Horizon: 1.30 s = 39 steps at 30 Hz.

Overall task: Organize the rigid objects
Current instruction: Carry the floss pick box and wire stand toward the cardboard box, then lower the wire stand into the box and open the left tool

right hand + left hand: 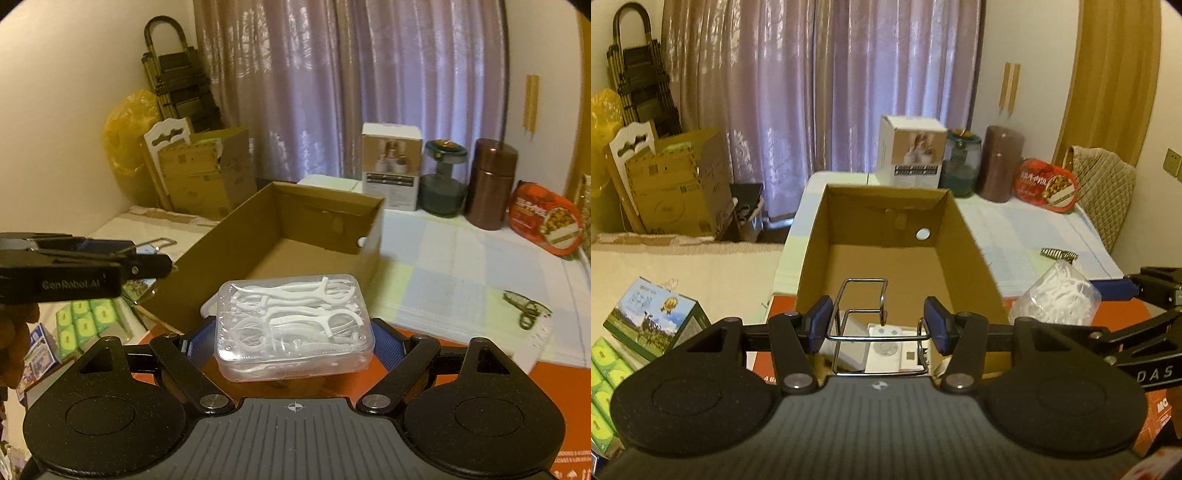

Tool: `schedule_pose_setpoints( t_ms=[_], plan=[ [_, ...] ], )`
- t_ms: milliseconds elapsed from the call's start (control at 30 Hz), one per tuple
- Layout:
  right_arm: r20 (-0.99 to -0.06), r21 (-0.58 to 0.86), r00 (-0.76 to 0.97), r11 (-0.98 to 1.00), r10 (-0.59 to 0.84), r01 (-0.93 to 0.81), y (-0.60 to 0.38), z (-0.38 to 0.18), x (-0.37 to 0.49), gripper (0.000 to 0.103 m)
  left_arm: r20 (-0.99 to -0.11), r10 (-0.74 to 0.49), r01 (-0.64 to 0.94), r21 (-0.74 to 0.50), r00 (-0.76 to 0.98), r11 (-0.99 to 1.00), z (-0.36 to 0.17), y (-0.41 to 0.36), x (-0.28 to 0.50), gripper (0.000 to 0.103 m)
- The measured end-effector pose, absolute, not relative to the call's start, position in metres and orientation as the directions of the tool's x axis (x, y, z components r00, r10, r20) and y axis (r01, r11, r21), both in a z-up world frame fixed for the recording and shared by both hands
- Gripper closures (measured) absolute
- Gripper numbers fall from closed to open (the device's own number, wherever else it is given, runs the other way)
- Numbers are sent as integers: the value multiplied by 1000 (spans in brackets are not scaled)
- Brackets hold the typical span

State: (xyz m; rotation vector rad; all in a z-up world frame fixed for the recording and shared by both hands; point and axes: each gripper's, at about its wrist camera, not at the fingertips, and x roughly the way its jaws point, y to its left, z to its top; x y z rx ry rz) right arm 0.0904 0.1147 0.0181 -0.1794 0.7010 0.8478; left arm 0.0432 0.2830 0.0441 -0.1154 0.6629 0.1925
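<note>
Clear plastic forms the small lidded box of white floss picks (293, 326) that the right gripper (293, 341) clamps between its blue pads (386, 341), one pad pressed to each short side. The box is carried flat above an orange-red surface (480, 373), just in front of the near corner of an open cardboard box (369, 229). In the left wrist view the same floss box (1058, 299) appears at the right, with the right gripper's black arm behind it.

The left gripper (879, 325) holds a chrome wire rack (866, 314); its blue pads (822, 323) close on the rack's two sides, and the wire loops rise ahead over the near edge of the cardboard box (967, 236). The box interior looks bare brown, with a round hole in its far wall. Beneath the rack lie flat white items, too blurred to name.

Beyond the cardboard box, on a pale checked cloth (443, 258), stand a white carton (391, 170), a green glass jar (443, 181), a brown cylinder canister (489, 184) and a red snack packet (543, 221). A striped hair clip (526, 306) lies on the cloth to the right. Purple curtains (820, 85) hang behind.
</note>
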Motion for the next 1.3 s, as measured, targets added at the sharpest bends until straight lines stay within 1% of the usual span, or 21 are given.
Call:
schedule_pose_setpoints(
  t_ms=[400, 667, 1000, 1067, 1300],
  plan=[
    [-665, 115, 421, 642, 616, -758, 157, -6, 112, 20, -664, 135, -213, -36, 735, 976, 13, 308, 70, 54],
    [-685, 122, 410, 649, 603, -751, 162, -21, 117, 20, -684, 122, -210, -48, 720, 976, -3, 314, 79, 54],
    [-691, 127, 401, 647, 601, -751, 167, -27, 117, 20, -693, 119, -220, -58, 711, 974, -7, 317, 85, 54],
    [-692, 133, 398, 648, 603, -750, 168, -27, 116, 20, -685, 113, -220, -70, 720, 973, -5, 318, 83, 54],
    [-692, 140, 394, 647, 605, -749, 169, -28, 115, 20, -672, 138, -231, -51, 728, 972, 3, 317, 77, 54]
  ],
)
